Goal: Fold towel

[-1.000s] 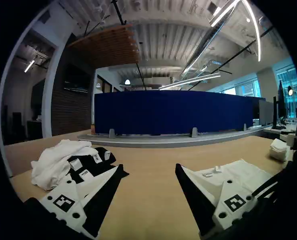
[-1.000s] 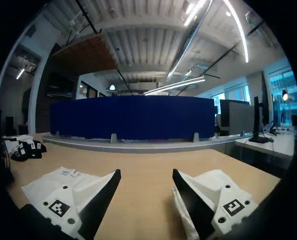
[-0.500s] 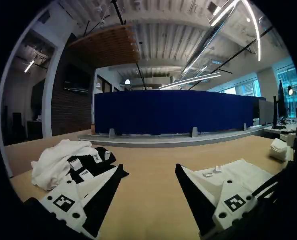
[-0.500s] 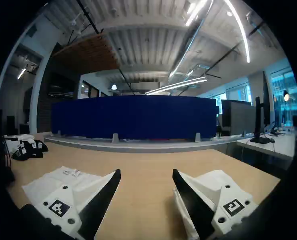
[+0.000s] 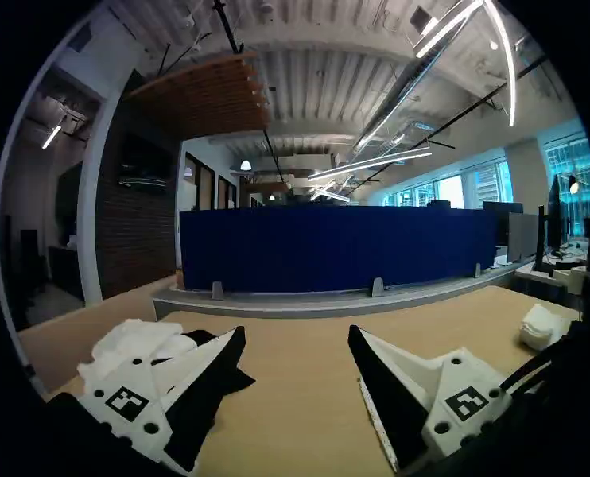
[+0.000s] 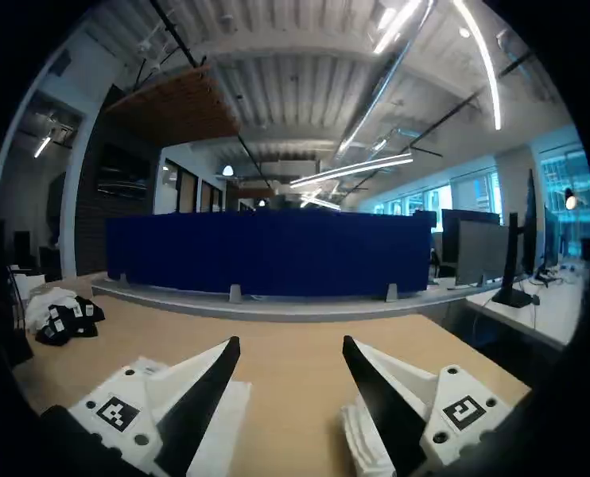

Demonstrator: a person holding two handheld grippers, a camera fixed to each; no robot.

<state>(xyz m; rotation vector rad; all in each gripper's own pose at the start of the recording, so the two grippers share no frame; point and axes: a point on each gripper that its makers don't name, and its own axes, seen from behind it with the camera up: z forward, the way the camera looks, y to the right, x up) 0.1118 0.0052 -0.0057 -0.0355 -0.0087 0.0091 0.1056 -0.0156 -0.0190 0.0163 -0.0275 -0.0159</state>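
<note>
Rising off the desk (image 6: 311,322), the left tool (image 5: 295,330) and right tool (image 6: 290,342) are hovering spread and empty, with the towel (image 6: 227,421) lying at seven o'clock beneath the right one.

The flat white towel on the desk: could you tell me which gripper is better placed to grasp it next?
Right gripper, I'd judge: its jaws stand open with the flat towel lying just under them. The left gripper, also open, sits beside the crumpled pile instead.
</note>
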